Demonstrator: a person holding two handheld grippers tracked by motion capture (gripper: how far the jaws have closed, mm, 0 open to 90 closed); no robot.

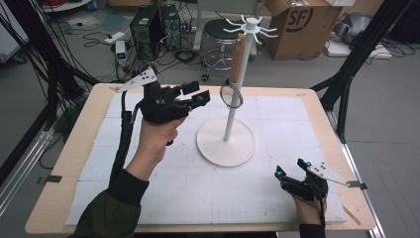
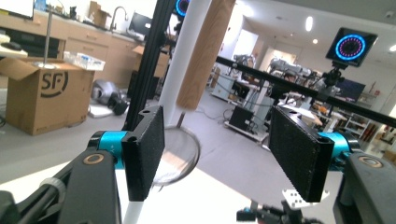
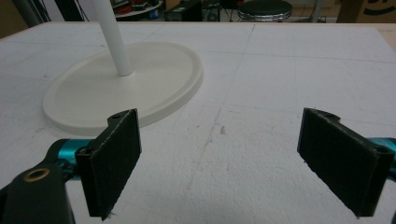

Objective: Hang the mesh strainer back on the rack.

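Left tongs held up off the worktop, level w/ the lower end of a magnifying glass that hangs from a white rack. Jaws apart, nothing pinched btwn them; the lens sits just beyond the tips, a small gap showing in the high view. In the left gripper view the round lens peeks out behind 1 jaw, its wooden handle running up alongside the rack's white pole; can't tell from there if the jaw touches the rim.

Magnifier hangs handle-up, lens-down, from 1 of the hooks at the rack's top, close beside the pole. Rack's round base stands on the white mat near the middle of the worktop.

Right tongs low at the near right corner of the mat, well apart from the rack, pointing toward it. Jaws wide apart, nothing btwn them; the right gripper view shows bare mat ahead and the rack's base off to 1 side.

Behind the worktop: black stool, SF cardboard box, PC towers on the floor.
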